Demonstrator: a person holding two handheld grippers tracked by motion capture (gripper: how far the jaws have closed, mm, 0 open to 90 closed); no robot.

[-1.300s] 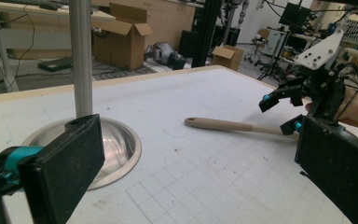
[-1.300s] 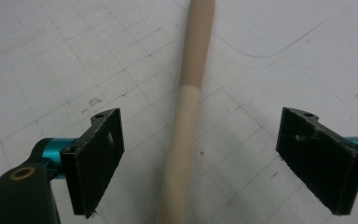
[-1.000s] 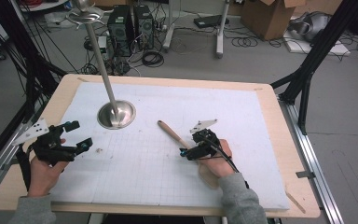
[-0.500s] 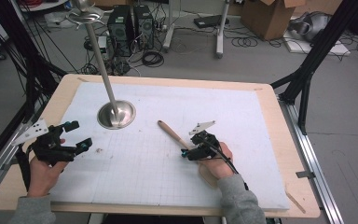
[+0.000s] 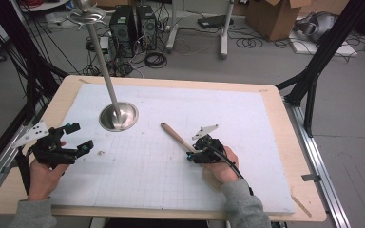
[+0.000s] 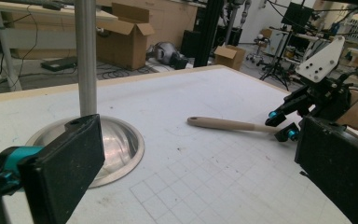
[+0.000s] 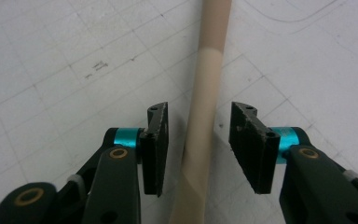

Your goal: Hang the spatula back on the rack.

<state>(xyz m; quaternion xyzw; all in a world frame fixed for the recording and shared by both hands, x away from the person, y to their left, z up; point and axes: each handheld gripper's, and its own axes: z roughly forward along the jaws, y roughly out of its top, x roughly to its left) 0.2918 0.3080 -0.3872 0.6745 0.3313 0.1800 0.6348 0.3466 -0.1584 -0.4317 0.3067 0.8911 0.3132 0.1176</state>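
My right gripper was low on the surface, toward 4 o'clock of it, and its two jaws stood on either side of the beige wooden handle. In the right gripper view there was a clear gap on each side of the handle, so the jaws were open and had hold of nothing yet. The handle lay flat on the white gridded mat, and its free end pointed toward 11 o'clock from my hand.

Against the picture of one second before, the change was small: my right hand had moved a little forward and down along the handle, so the gripper sat more fully over it. The handle itself had not moved. I judged that this was the last approach before a grasp, and that the next step would be only to close the jaws. The handle was not exactly in the middle between them, so it might roll a little when they meet it.

My left gripper rested at 9 o'clock of the surface, wide open and empty, in the same place as before. The metal stand with its round base stood at 11 o'clock, well apart from the handle.
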